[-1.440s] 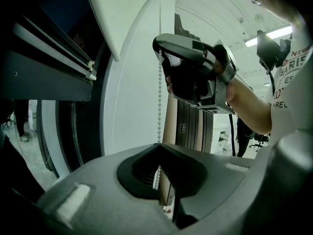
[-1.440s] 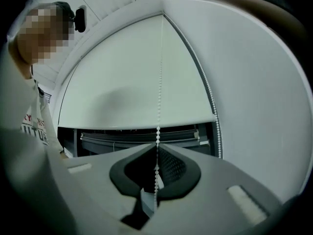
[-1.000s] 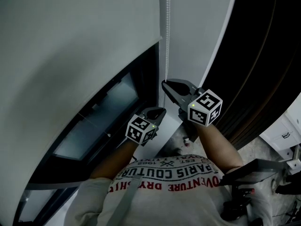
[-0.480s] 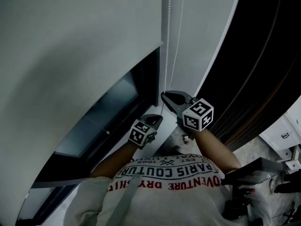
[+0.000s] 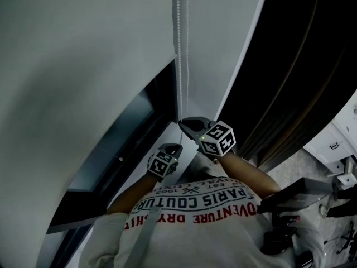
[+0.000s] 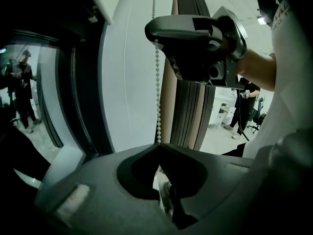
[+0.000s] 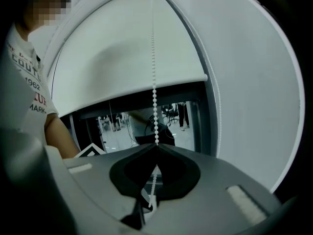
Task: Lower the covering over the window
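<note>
Left gripper and right gripper, mid-frame, are both clamped on the bead chain, which looks light, limp and slippery, best gripped between beads.

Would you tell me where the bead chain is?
In the head view the bead chain hangs centre-frame just right of the blind, clamped by the right gripper above and the left gripper below.
</note>
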Action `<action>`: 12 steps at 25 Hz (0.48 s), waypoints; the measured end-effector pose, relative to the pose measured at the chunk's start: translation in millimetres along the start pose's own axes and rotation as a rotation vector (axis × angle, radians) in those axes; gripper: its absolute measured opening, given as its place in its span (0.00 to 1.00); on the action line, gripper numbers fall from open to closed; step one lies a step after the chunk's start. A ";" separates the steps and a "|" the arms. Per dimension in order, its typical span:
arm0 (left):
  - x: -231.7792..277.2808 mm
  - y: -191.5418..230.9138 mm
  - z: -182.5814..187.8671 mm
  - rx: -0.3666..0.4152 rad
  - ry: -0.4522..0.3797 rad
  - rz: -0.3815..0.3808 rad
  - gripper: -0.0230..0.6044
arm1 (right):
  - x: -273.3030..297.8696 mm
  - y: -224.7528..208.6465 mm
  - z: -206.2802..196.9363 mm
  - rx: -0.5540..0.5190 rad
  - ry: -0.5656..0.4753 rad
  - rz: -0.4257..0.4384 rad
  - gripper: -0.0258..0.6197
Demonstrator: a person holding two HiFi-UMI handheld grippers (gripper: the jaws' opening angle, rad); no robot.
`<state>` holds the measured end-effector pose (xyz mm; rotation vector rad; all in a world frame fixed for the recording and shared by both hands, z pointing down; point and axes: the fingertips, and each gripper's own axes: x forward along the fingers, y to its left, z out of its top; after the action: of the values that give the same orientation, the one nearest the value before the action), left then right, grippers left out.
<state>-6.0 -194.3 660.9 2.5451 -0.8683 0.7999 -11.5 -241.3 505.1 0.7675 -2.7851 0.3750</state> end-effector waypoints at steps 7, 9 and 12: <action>-1.1 1.9 -43.3 -0.012 0.121 0.014 0.05 | 13.2 2.7 -41.4 0.056 0.102 0.017 0.05; -1.6 1.5 -48.9 -0.015 0.125 0.012 0.05 | 11.4 -1.5 -49.2 0.078 0.117 0.009 0.05; -2.2 7.9 -44.1 -0.018 0.110 0.034 0.05 | 9.8 -10.3 -49.1 0.076 0.129 -0.018 0.05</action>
<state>-30.1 -178.5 695.2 2.4512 -0.8821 0.9280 -6.9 -239.6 556.0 0.7570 -2.6555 0.5107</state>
